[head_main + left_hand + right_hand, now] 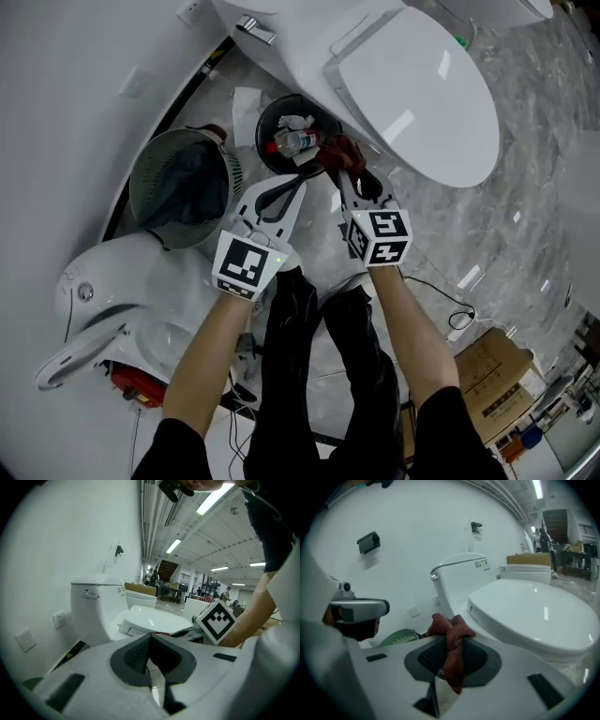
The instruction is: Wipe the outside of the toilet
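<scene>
Beside the white ceramic toilet at one o'clock, the right tongs pinch a bunched rust-red cloth, ready for wiping; the left tongs are pressed together, empty.

The grey marbled floor carries the white toilet. Tight against the toilet's bowl, on the wall side, stands a round black bin of rubbish. A green mesh basket stands farther out from the toilet, with white paper by its base. Well clear of the toilet's front lie a black cable and a cardboard box.
</scene>
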Demonstrator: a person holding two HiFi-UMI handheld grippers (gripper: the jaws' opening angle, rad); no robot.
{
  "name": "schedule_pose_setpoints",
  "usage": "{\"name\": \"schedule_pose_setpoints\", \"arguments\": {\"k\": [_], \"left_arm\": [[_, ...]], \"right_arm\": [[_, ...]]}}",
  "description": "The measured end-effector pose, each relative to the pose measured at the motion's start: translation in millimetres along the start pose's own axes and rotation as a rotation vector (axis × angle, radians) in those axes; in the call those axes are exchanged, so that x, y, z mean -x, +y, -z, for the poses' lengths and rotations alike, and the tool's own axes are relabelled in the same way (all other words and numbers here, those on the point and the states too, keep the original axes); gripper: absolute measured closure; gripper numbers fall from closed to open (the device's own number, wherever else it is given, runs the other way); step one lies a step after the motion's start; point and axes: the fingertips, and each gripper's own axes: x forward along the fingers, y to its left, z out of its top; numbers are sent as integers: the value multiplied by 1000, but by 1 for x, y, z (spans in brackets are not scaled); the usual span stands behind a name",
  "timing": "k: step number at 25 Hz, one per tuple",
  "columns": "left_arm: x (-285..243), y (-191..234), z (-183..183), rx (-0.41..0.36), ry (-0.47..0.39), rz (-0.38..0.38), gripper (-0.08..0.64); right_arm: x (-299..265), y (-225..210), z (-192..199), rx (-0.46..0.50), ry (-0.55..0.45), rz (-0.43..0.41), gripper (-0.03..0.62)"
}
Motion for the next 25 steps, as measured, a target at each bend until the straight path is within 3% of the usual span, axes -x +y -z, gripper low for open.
{"name": "schedule_pose_setpoints", "arguments": {"k": [4,12,18,25], "left_arm": [[2,12,15,-55,17,42,554],[4,39,37,-41,43,27,554],[-1,42,46,-23,35,-55,554],[-7,14,49,29,81,-117,554]], "right_arm": [[-39,-10,13,29,38,2,525],[-90,-43,24,-79,72,92,523],[-99,-54,33,-229,24,129,523],[-78,-74,48,-275,-7,162,523]]}}
